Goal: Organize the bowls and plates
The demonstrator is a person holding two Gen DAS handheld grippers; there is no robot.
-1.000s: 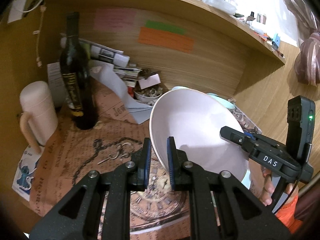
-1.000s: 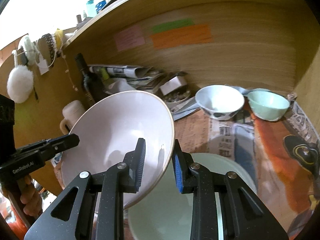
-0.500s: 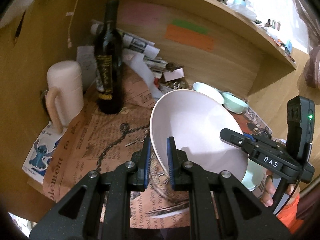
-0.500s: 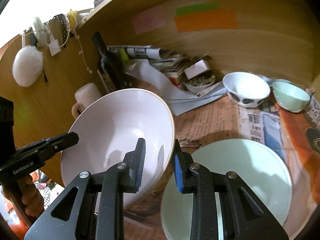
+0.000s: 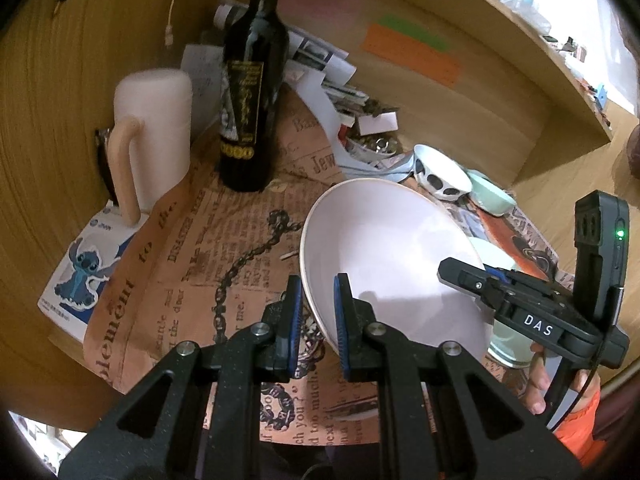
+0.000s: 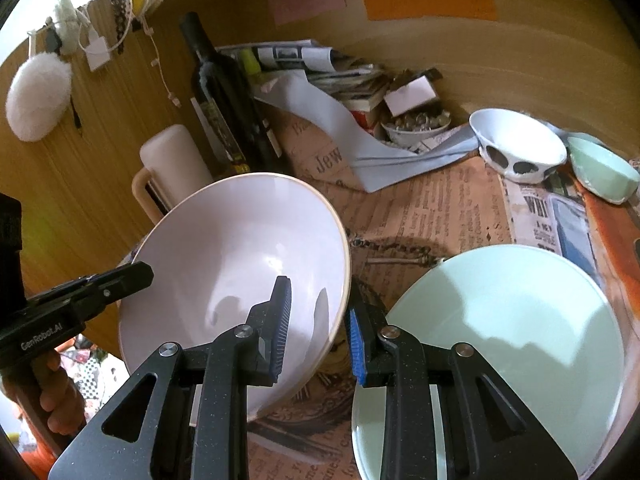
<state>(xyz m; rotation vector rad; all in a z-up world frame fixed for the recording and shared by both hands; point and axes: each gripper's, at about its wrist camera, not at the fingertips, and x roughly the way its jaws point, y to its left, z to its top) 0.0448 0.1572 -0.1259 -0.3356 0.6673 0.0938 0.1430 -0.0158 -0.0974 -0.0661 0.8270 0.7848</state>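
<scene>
A large pale pink bowl [image 5: 384, 248] hangs tilted above the newspaper-covered desk, held from both sides. My left gripper [image 5: 318, 320] is shut on its left rim, and my right gripper [image 6: 318, 328] is shut on its right rim [image 6: 340, 248]. In the left wrist view the right gripper's black body [image 5: 532, 312] shows behind the bowl. A pale green plate [image 6: 500, 340] lies on the desk just right of the bowl. Further back stand a white bowl with black spots [image 6: 520, 152] and a small mint bowl [image 6: 604, 172].
A dark wine bottle [image 5: 248, 92] and a cream lidded mug [image 5: 148, 136] stand at the back left. Stacked newspapers [image 6: 344, 80] and a small dish of metal bits [image 6: 416, 128] lie against the wooden back wall. The desk's front edge [image 5: 72, 340] is close at left.
Both grippers have carried the pink bowl down and back toward the desk's front. The bottle, mug and green plate now show larger and more fully. The grips are unchanged.
</scene>
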